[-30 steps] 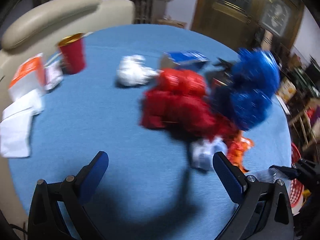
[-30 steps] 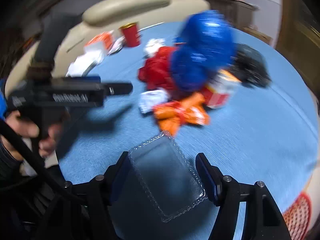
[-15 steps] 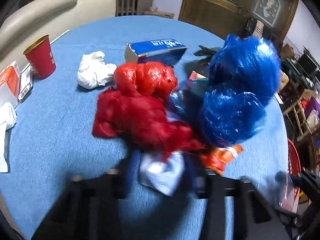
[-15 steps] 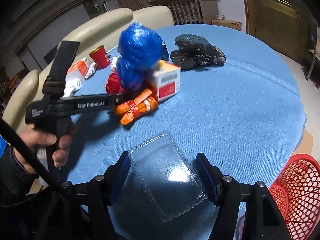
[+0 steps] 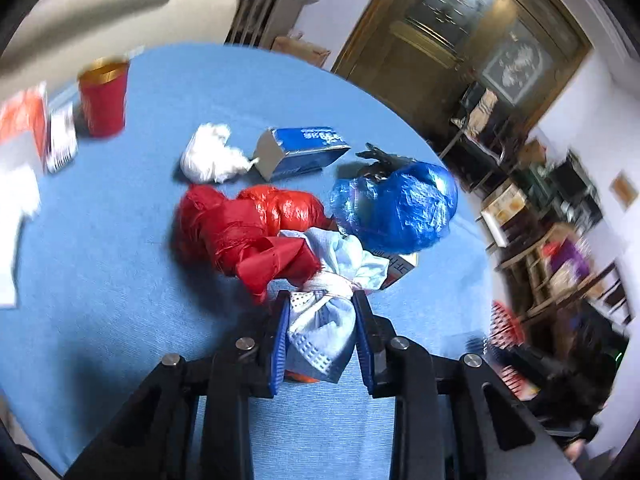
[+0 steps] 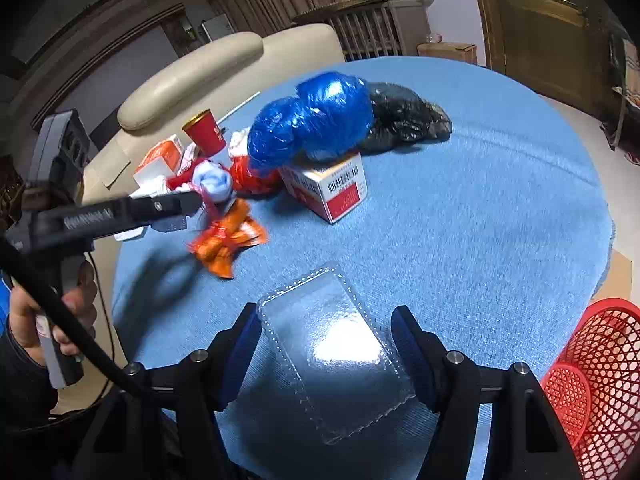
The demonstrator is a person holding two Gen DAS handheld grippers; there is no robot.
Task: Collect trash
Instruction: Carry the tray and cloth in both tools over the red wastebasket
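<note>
Left wrist view: the left gripper [image 5: 322, 318] has just been closing and its blue pads now press on a crumpled pale blue and white wrapper [image 5: 324, 320], held between them above the round blue-clothed counter [image 5: 120, 280]. Just beyond it lie a crumpled red plastic bag [image 5: 248, 232] and, to its right, a bulging blue plastic bag [image 5: 396, 208] resting on a box. Farther toward the far edge are a blue and grey carton [image 5: 300, 152], a white crumpled tissue [image 5: 208, 156] and, near the left edge, a red paper cup [image 5: 102, 96] standing upright. The picture is blurred at its borders.

Right wrist view: the right gripper [image 6: 326, 344] holds a clear flat plastic blister tray [image 6: 336, 344] between its half-spread jaws, over the near edge of the counter [image 6: 500, 200]. A red mesh plastic basket [image 6: 600, 360] stands below the counter's right edge. Near the middle sit a white and red cardboard box [image 6: 332, 192] with the blue bag [image 6: 316, 120] on top, a black plastic bag [image 6: 404, 120] behind, and a crumpled orange wrapper [image 6: 228, 244] lying apart. A hand [image 6: 52, 320] at the left grips the left gripper's handle
</note>
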